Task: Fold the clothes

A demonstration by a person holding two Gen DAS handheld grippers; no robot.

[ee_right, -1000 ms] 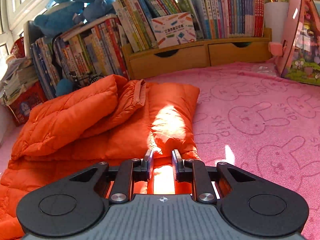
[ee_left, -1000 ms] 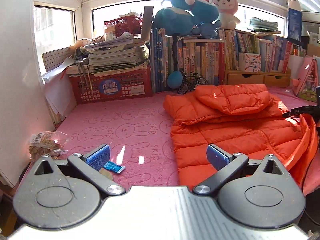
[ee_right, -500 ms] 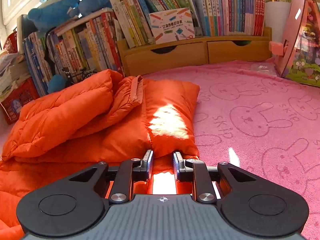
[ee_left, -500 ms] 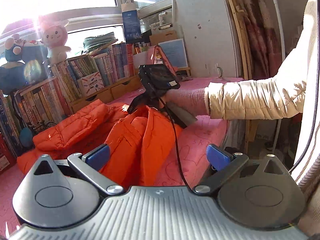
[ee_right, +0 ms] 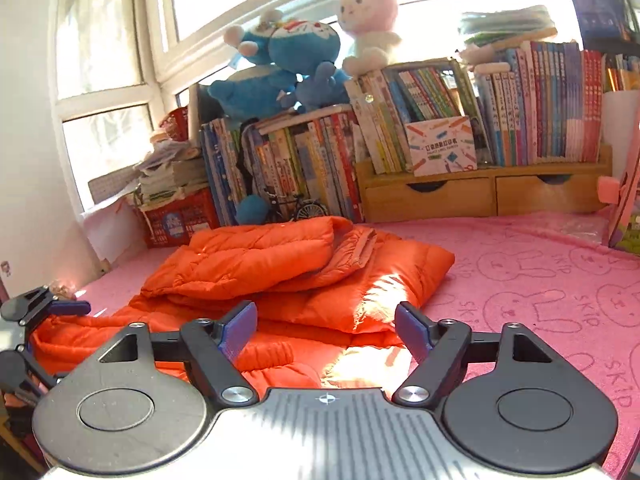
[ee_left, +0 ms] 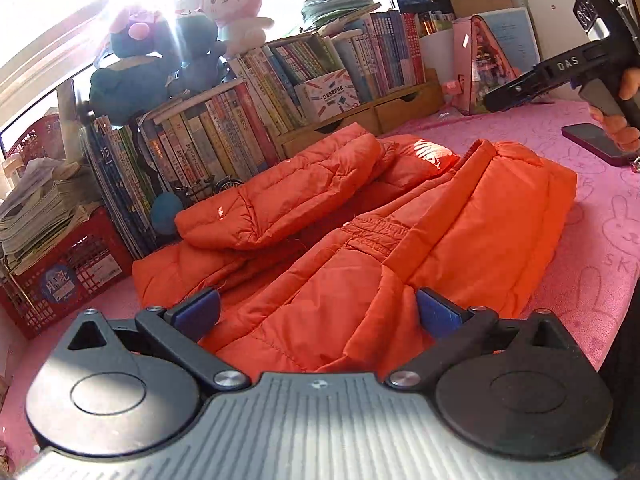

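Pink bunny-printed cloth is covering the whole work surface, and it is filling the lower half of both views. One orange puffer jacket is lying on it, partly folded: in the left wrist view it is spreading across the centre of the frame, with one sleeve lying folded across the body at centre left; in the right wrist view the jacket is sitting at lower centre and left.

Behind the jacket, rows of upright books are lining the back of the surface in the upper half of the frame, some standing on a wooden organiser with two drawers. Three plush toys are sitting on top of the books: two blue ones and one pink-and-white one. One red crate with stacked papers on it is standing at the left edge of the left wrist view.

One left gripper is hovering at the jacket's near edge with its jaws standing wide, fabric lying between the two blue pads without being pinched. One right gripper is hanging above the jacket, its jaws opening with nothing pressed between them; in the left wrist view it is showing at the upper right, held by a person's fingers.

One dark phone is lying on the cloth at the right edge, and one small model bicycle is standing before the books.
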